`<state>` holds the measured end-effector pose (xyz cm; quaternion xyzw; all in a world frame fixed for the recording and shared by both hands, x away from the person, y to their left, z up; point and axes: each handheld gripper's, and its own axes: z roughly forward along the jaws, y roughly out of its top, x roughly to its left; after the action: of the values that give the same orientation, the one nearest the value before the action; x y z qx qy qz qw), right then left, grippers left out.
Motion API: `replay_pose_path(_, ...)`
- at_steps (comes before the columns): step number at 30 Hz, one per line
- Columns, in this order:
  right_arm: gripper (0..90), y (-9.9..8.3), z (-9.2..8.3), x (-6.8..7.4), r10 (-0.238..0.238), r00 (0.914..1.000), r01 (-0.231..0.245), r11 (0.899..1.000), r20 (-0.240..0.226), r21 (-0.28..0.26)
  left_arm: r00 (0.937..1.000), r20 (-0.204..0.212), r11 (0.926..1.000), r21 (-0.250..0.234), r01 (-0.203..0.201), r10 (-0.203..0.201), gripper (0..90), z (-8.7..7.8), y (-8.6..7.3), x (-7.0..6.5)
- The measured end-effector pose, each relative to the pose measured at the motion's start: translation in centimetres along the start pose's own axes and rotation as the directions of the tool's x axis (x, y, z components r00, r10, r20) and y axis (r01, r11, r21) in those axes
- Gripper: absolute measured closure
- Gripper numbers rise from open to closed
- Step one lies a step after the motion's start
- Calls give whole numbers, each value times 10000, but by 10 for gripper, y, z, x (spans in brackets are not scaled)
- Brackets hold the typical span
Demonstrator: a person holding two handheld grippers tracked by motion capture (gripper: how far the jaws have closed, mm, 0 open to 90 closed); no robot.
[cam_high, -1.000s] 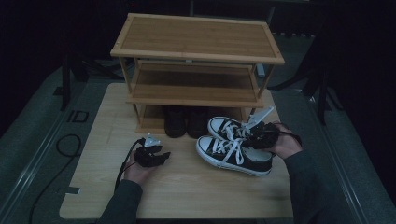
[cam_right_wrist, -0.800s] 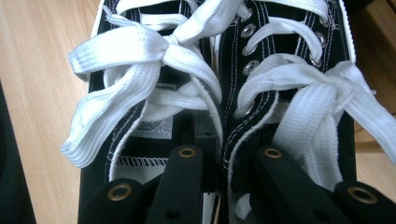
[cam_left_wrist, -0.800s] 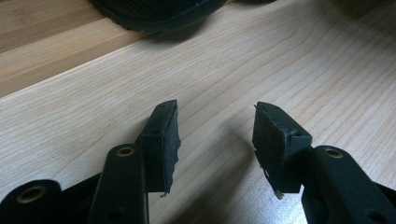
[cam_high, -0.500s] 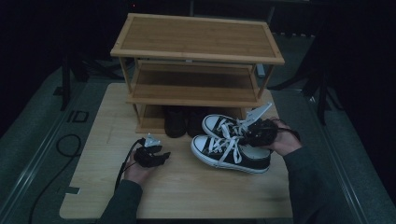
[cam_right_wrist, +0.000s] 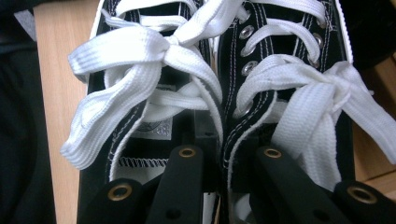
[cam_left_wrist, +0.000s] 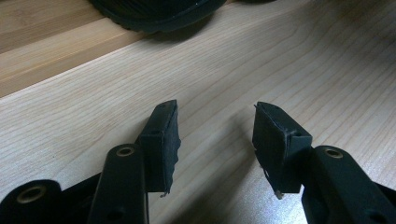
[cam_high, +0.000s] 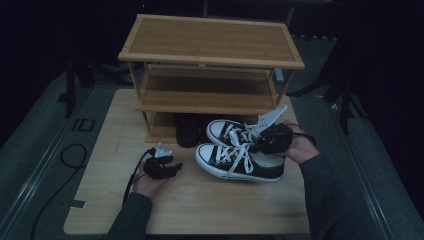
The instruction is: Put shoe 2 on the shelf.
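A pair of black canvas sneakers with white laces and white toe caps is side by side in front of the rack, the near sneaker (cam_high: 240,162) and the far sneaker (cam_high: 231,132). My right gripper (cam_high: 267,141) is shut on the pair, one jaw inside each shoe, pinching the two inner walls together. In the right gripper view the left-hand sneaker (cam_right_wrist: 140,93) and the right-hand sneaker (cam_right_wrist: 289,70) flank the gripper (cam_right_wrist: 219,140). My left gripper (cam_high: 172,167) rests low over the table, open, with nothing between its jaws (cam_left_wrist: 215,135).
A three-tier bamboo shoe rack (cam_high: 210,45) stands at the back of the wooden table (cam_high: 210,210). A dark pair of shoes (cam_high: 187,130) sits on its bottom shelf, its sole (cam_left_wrist: 154,14) just ahead of the left gripper. A cable (cam_high: 134,175) trails from the left gripper.
My right hand has carried the sneaker pair a little to the left and upward. The left gripper has stayed where it was.
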<state>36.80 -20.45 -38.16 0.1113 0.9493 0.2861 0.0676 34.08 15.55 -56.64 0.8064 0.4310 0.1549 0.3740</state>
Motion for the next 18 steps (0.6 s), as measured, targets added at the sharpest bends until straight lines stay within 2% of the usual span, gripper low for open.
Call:
replay_pose_path(7, 856, 13, -2, 1, -304, 9994, 302, 9995, -185, -124, 10000, 28, 10000, -6, 17, -17, 508, 0, 0, 0)
replay_pose_path(12, 856, 20, -5, 2, -422, 9986, 409, 9984, -319, -394, 10000, 17, 10000, 2, 11, -11, 508, 0, 0, 0)
replay_pose_path(15, 855, 26, -10, 1, -504, 9980, 473, 9958, -394, -782, 10000, 17, 10000, -9, 23, -23, 508, 0, 0, 0)
replay_pose_path(18, 855, 32, -14, 2, -636, 9973, 602, 9944, -363, -866, 10000, 45, 10000, -8, 24, -24, 508, 0, 0, 0)
